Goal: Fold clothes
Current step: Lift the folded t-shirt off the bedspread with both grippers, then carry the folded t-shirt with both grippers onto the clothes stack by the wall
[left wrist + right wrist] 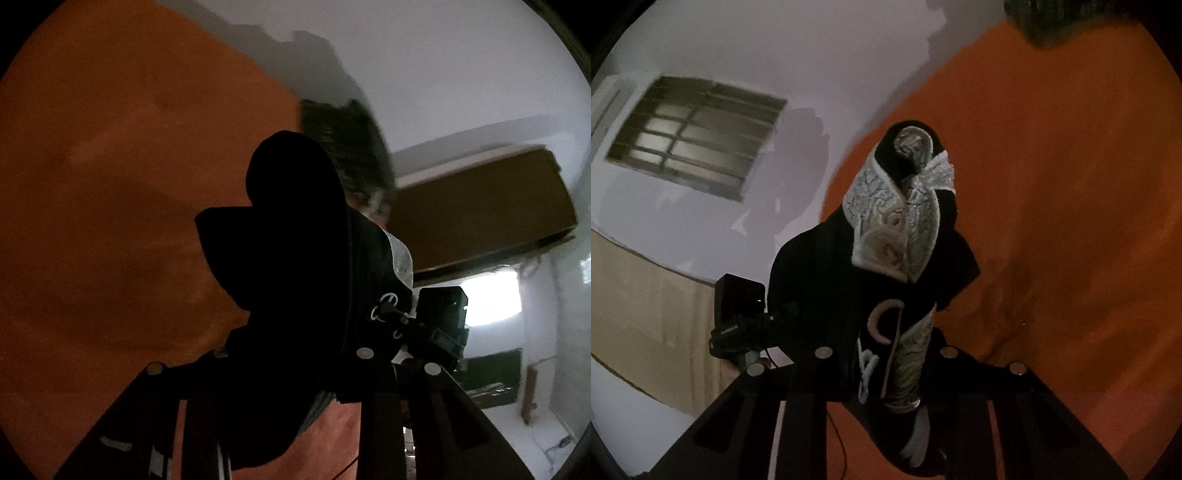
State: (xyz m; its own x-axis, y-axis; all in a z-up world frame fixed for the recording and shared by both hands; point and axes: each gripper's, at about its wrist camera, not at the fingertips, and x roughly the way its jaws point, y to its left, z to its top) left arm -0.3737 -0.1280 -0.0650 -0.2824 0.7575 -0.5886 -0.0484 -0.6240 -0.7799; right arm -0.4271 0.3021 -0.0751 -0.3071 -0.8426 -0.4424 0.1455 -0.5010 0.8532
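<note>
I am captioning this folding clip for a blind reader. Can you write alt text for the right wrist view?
A black garment with a silvery patterned lining is bunched in the jaws of the right gripper and held above an orange surface. Behind, to the left, are a pale wall, a barred window and the other gripper's camera.

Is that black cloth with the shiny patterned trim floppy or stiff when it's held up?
Probably floppy: the black garment bunches and droops around the right gripper. The patterned trim folds over itself, so it looks soft too. Likely light, since thin fingers hold it.
</note>
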